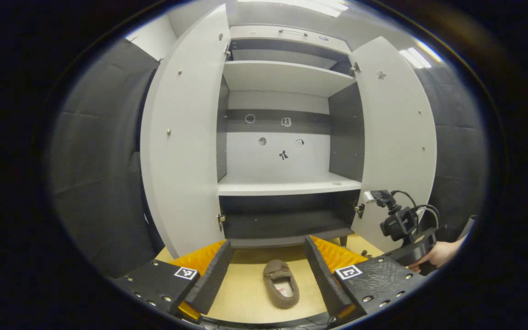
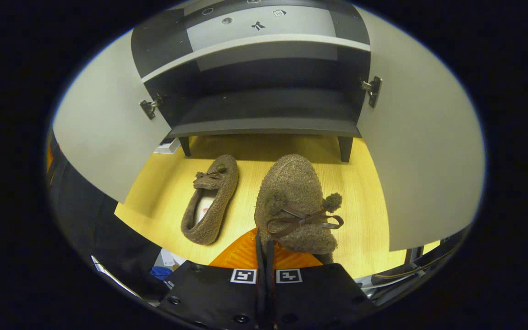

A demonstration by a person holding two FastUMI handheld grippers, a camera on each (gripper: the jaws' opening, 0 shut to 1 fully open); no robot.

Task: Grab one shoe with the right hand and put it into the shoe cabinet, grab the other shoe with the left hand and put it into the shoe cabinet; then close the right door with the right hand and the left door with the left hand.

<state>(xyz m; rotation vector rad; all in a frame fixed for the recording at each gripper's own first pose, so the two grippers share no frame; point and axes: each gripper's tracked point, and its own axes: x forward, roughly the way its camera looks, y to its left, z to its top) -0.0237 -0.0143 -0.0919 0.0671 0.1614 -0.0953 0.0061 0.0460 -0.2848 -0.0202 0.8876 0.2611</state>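
Note:
My right gripper (image 2: 264, 247) is shut on the heel edge of a brown fuzzy slipper (image 2: 294, 197) with a bow, which it holds toe-forward above the wooden floor, facing the shoe cabinet's dark bottom shelf (image 2: 264, 107). The second slipper (image 2: 211, 201) lies on the floor to its left. In the left gripper view that slipper (image 1: 281, 284) lies beyond and between my fingers. My left gripper (image 1: 267, 243) is open and holds nothing. The shoe cabinet (image 1: 287, 183) stands ahead with both doors wide open.
The cabinet's left door (image 1: 181, 137) and right door (image 1: 397, 128) swing outward on either side. A white middle shelf (image 1: 287, 185) sits above the dark bottom one. The right gripper's camera (image 1: 399, 222) and a hand (image 1: 440, 254) show low on the right.

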